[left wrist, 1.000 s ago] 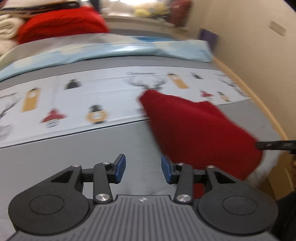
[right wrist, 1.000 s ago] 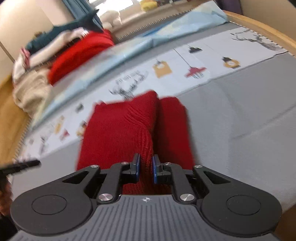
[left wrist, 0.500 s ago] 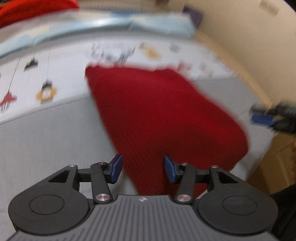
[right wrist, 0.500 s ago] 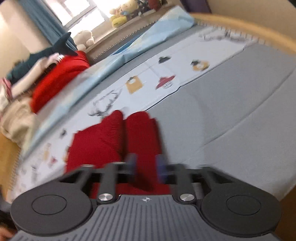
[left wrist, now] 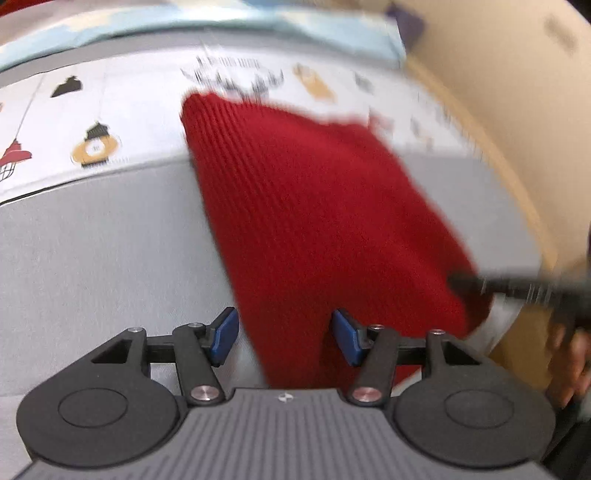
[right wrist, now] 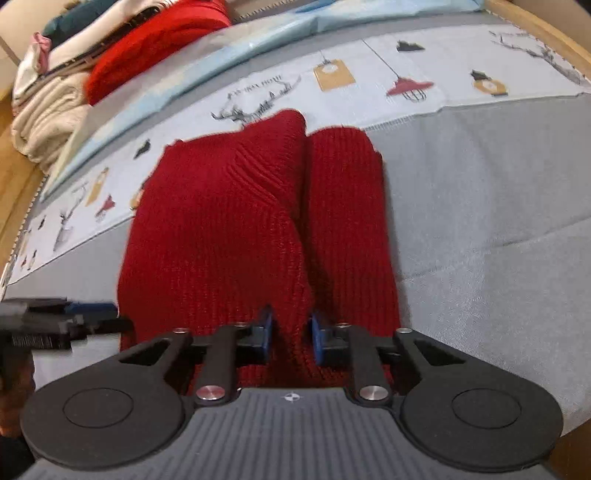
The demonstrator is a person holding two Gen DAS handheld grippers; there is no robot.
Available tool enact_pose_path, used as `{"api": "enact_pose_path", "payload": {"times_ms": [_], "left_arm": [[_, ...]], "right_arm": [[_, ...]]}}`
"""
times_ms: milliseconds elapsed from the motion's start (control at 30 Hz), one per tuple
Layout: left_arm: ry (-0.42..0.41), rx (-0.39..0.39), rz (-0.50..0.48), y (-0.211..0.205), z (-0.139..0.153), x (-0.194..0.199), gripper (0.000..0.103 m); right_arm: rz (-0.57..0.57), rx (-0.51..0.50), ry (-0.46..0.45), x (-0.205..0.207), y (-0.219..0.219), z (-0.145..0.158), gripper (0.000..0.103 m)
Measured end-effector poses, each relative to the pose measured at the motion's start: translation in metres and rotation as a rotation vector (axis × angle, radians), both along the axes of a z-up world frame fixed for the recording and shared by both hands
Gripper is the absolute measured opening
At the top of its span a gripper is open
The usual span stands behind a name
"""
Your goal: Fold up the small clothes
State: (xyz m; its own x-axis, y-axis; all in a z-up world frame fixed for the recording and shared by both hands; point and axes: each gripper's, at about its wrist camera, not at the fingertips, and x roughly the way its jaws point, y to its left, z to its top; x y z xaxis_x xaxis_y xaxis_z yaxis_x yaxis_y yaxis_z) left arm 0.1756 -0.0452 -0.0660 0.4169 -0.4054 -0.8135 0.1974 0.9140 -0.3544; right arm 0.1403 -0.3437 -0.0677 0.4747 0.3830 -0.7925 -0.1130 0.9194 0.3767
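Note:
A red knit garment [left wrist: 314, 203] lies on the grey bed cover [left wrist: 92, 251], its top on a printed cloth. My left gripper [left wrist: 284, 336] hangs over its near left edge; the jaws are opening, the blue pads [left wrist: 225, 332] apart with the red knit beneath them, not pressed. In the right wrist view the garment [right wrist: 221, 229] shows a folded strip [right wrist: 347, 221] along its right side. My right gripper [right wrist: 291, 338] is closing, its pads against a raised ridge of the knit at the near hem. The left gripper [right wrist: 62, 321] shows blurred at the left.
A printed cloth [right wrist: 369, 77] and a light blue sheet [right wrist: 221, 48] lie across the bed beyond the garment. Stacked folded clothes [right wrist: 74, 66], one bright red, sit at the far left. The wooden bed frame [right wrist: 546, 26] runs along the right. A hand [left wrist: 569, 362] shows at right.
Both grippers dropped closer to the garment's near edge. The left jaws spread wider and now straddle the red knit. The right jaws let go, opened, and have come back in on the fold.

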Motion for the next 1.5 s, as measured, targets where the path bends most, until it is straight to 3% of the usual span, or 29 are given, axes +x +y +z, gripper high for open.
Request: {"api": "enact_pose_path", "payload": {"times_ms": [67, 167, 300, 433, 533, 667, 733, 900, 1000, 1100, 1267, 1300, 1333, 1400, 1500], "left_arm": [[-0.020, -0.083, 0.054, 0.008, 0.005, 0.005, 0.074], [-0.038, -0.125, 0.103, 0.013, 0.008, 0.012, 0.079], [0.032, -0.143, 0.133, 0.019, -0.003, 0.032, 0.080], [0.101, -0.179, 0.189, 0.029, -0.020, 0.051, 0.080], [0.121, -0.206, 0.203, 0.029, -0.030, 0.057, 0.080], [0.131, -0.212, 0.200, 0.023, -0.042, 0.065, 0.088], [0.132, -0.215, 0.199, 0.019, -0.046, 0.067, 0.090], [0.144, -0.238, 0.204, 0.018, -0.052, 0.070, 0.093], [0.153, -0.257, 0.207, 0.017, -0.055, 0.074, 0.093], [0.163, -0.281, 0.211, 0.016, -0.058, 0.077, 0.093], [0.179, -0.321, 0.215, 0.012, -0.064, 0.084, 0.093], [0.176, -0.319, 0.212, 0.011, -0.062, 0.084, 0.089], [0.169, -0.310, 0.209, 0.011, -0.060, 0.084, 0.086], [0.149, -0.292, 0.212, 0.012, -0.047, 0.083, 0.067], [0.068, -0.237, 0.171, 0.013, -0.019, 0.081, 0.059]], "right_arm": [[0.003, 0.018, -0.024, -0.006, -0.003, 0.010, 0.017], [-0.012, 0.004, -0.021, -0.015, -0.012, 0.011, 0.016], [0.055, -0.056, 0.062, -0.021, -0.013, -0.008, 0.016], [0.039, -0.019, 0.062, -0.016, -0.016, -0.007, 0.020], [-0.035, 0.061, -0.001, -0.008, -0.023, 0.008, 0.033], [-0.221, 0.161, -0.089, 0.003, -0.046, 0.017, 0.060], [-0.291, 0.134, -0.045, 0.015, -0.050, 0.005, 0.063], [-0.271, 0.042, 0.115, 0.044, -0.038, -0.030, 0.063], [-0.292, 0.084, 0.146, 0.053, -0.039, -0.043, 0.063], [-0.327, 0.160, 0.172, 0.059, -0.044, -0.052, 0.059], [-0.312, 0.193, 0.151, 0.058, -0.038, -0.048, 0.035], [-0.308, 0.184, 0.141, 0.059, -0.036, -0.046, 0.025], [-0.303, 0.179, 0.126, 0.060, -0.033, -0.043, 0.023], [-0.305, 0.162, 0.109, 0.062, -0.028, -0.039, 0.019], [-0.314, 0.154, 0.099, 0.067, -0.022, -0.036, 0.009]]}}
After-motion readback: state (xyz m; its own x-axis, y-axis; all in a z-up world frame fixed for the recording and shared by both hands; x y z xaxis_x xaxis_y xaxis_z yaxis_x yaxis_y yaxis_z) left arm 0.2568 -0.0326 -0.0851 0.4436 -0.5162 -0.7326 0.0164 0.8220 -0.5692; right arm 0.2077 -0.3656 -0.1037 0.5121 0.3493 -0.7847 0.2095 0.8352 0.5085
